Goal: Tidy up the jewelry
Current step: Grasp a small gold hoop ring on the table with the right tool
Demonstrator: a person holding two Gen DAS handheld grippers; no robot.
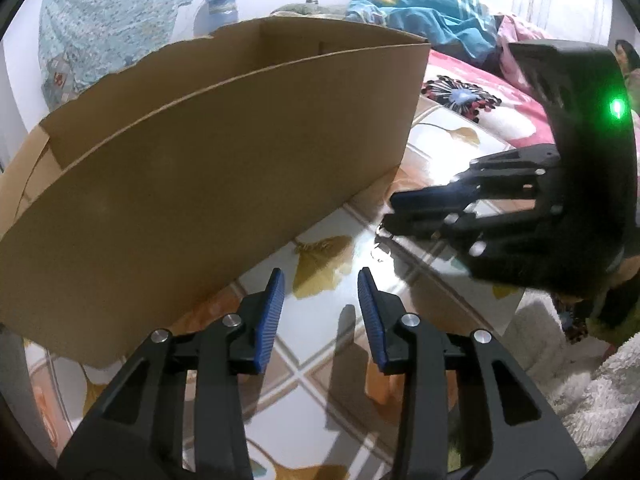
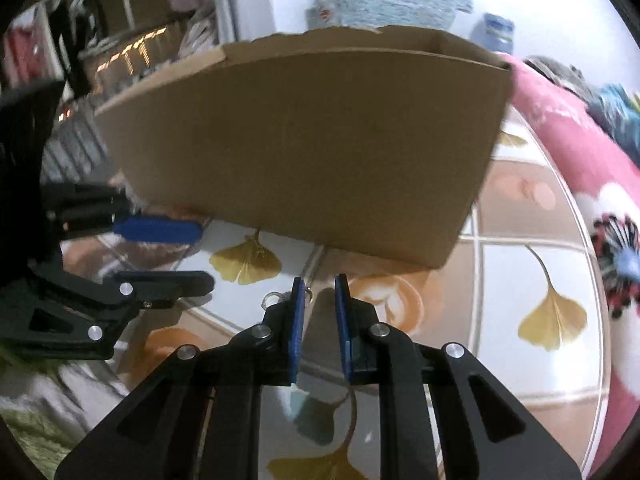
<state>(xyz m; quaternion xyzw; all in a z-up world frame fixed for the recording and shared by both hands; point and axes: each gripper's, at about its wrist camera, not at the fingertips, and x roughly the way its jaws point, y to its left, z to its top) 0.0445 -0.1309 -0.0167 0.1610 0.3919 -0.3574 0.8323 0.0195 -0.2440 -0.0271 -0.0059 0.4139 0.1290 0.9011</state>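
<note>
- The jewelry (image 2: 280, 298) is a small piece of silver-coloured metal lying on the table (image 2: 520, 216): a little round ring shows on one side and a tiny hook or loop on the other; the rest is hidden behind a finger of the right gripper (image 2: 318, 292).
- It sits just in front of the cardboard box (image 2: 304, 140), near the box's lower edge and between the two grippers.
- In the left wrist view the same piece (image 1: 380, 242) is only a thin glinting wire shape in the glare, right under the right gripper's fingertips.
- The right gripper's blue pads stand close together with a narrow gap; nothing is visibly caught between them, and its left finger is just beside or touching the piece, which of the two I cannot tell.
- The left gripper (image 1: 320, 284) is partly open, with only bare tabletop between its pads; it holds nothing.
- The box is plain brown, open at the top, with a rough torn rim.
- The tabletop is glossy, printed with yellow ginkgo leaves.
</note>
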